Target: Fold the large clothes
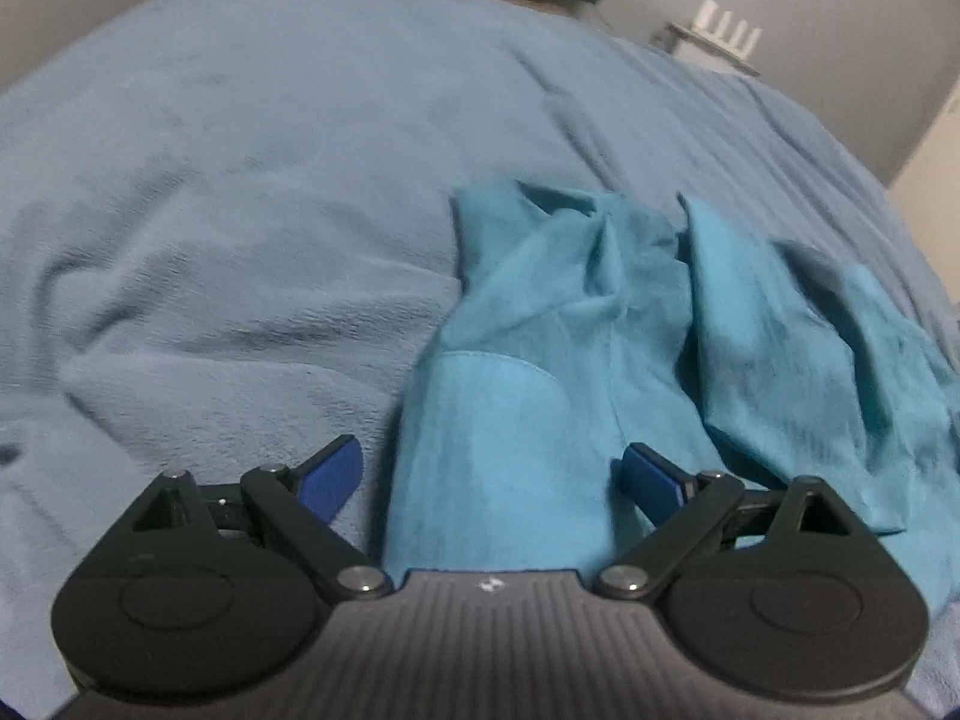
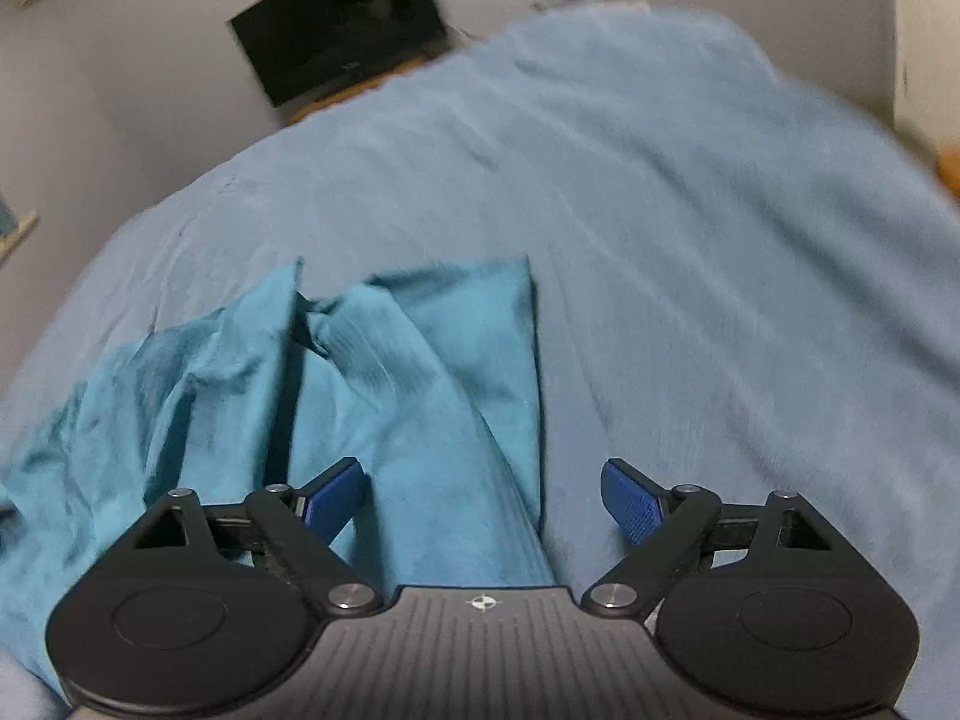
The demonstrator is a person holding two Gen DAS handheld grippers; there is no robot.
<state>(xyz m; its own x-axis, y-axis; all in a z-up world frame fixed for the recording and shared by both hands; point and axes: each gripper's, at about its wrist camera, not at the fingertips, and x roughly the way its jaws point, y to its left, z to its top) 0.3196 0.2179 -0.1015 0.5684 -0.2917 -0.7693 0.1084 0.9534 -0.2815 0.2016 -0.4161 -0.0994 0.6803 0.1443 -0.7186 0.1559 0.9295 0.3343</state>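
A teal garment [image 1: 600,354] lies rumpled on a blue-grey blanket [image 1: 240,210], with folds and raised creases. In the left wrist view it fills the middle and right. My left gripper [image 1: 492,480] is open, its jaws wide apart, just above the garment's near left edge, holding nothing. In the right wrist view the garment [image 2: 372,396] lies at the middle and left. My right gripper [image 2: 483,495] is open and empty over the garment's near right edge, with the right finger above the blanket [image 2: 690,270].
The blanket covers a bed that spreads wide on all sides. A dark screen [image 2: 342,18] stands on a wooden stand past the far edge. A white object with upright prongs [image 1: 726,30] sits on a shelf by the grey wall.
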